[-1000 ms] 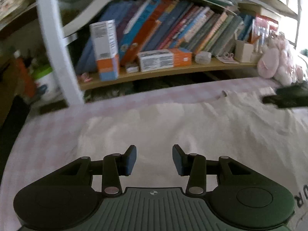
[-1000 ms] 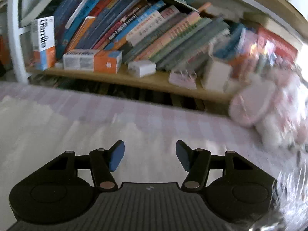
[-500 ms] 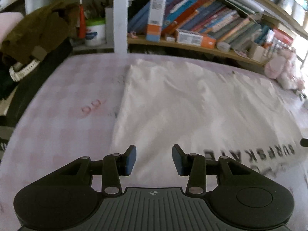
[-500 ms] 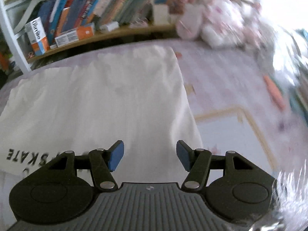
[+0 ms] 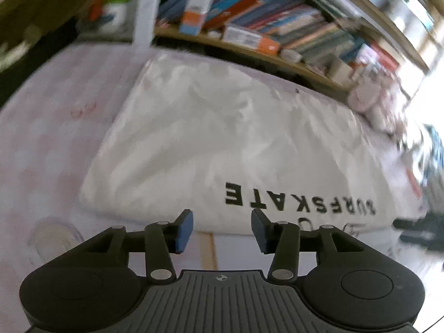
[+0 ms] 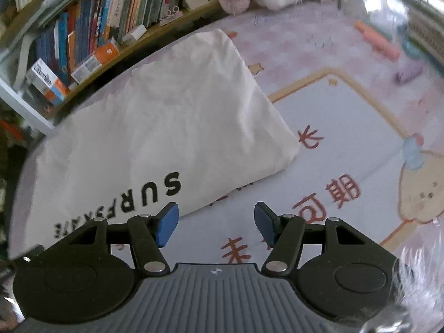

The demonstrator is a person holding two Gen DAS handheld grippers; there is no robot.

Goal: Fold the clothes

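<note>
Now shirt (image 5: 211, 138) lies flat on mat (image 6: 347, 144), far edge near bookshelf (image 5: 277, 27). Left gripper (image 5: 221, 233) opening, nothing between jaws; right gripper (image 6: 216, 223) half open, empty. Pinch both near-edge corners evenly; left view blurred, corner probably below-left.

Left hand-held gripper (image 5: 221, 230): matte black body with a grey ribbed centre plate, a small round crosshair mark at the plate's top edge.
Left fingers (image 5: 184, 231): two black angled links tipped with flat blue pads.
Left screws: a silver round pivot at the base of each link, smaller silver ones further out.
Left housings: two rounded black lobes, each with a shallow circular recess.
Right hand-held gripper (image 6: 216, 223): same build, black with a grey ribbed plate and a small round mark.
Right fingers (image 6: 166, 223): black links, blue pads, silver pivots.
Right housings: rounded black lobes with circular recesses.
</note>
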